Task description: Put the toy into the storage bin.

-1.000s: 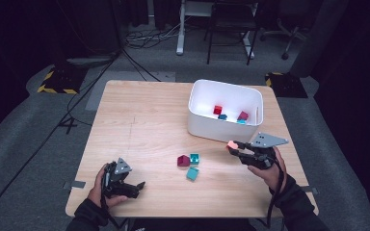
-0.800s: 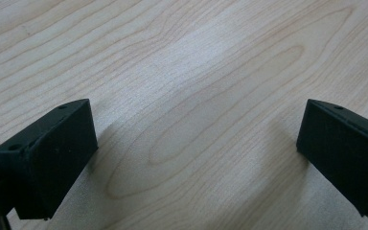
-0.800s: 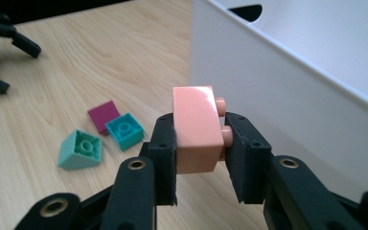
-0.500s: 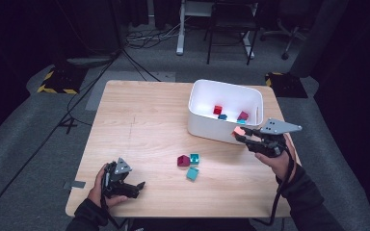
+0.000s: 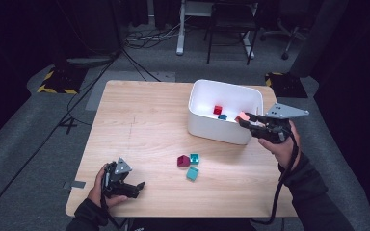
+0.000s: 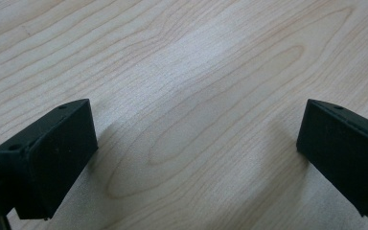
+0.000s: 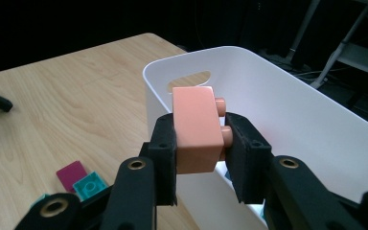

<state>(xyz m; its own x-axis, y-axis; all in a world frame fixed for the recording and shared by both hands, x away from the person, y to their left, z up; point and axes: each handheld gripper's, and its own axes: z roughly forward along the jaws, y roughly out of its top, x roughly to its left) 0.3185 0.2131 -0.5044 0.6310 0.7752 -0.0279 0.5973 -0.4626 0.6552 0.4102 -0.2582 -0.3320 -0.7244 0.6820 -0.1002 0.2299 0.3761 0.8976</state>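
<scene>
My right gripper is shut on a salmon-pink brick and holds it just above the near rim of the white bin. A red brick and a teal brick lie inside the bin. On the table in front of the bin sit a magenta brick and two teal bricks. My left gripper rests open on the wood at the near left corner, nothing between its fingers.
The wooden table is bare across its left and far parts. Cables run over the dark floor beyond it, and desk legs and a chair stand at the back.
My right gripper has carried the pink brick up and away from me, from beside the bin's near right corner to over its near rim. The left gripper has stayed put.
</scene>
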